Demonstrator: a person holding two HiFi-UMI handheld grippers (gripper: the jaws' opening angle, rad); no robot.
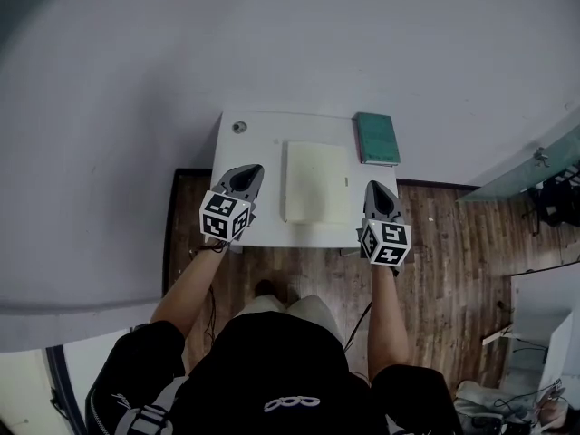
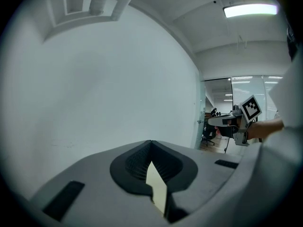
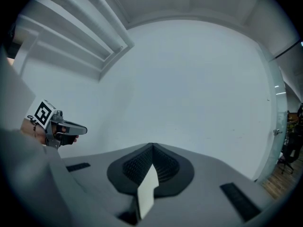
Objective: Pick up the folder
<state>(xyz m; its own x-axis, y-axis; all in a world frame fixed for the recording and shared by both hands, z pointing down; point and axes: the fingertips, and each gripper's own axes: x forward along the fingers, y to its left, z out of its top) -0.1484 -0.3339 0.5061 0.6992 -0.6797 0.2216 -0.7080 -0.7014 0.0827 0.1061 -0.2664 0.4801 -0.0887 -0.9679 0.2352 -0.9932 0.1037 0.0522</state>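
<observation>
The cream folder [image 1: 315, 181] is lying flat in the middle of the white surface [image 1: 254, 134], its long axis running 12 to 6 in the head view. A green book [image 1: 376, 138] is sitting just beyond its far right corner. The left hand-held gripper [image 1: 246, 178] is hovering at the folder's 9 o'clock and the right hand-held gripper [image 1: 381, 193] at its 3 o'clock. Both are pointing toward 12 with their jaws pressed together on nothing. The folder is lying between them, and neither is clearly nearer. Each is probably needing to swing inward toward a long edge.

White table [image 1: 263, 130] — green book [image 1: 376, 138] at far-right corner.
</observation>
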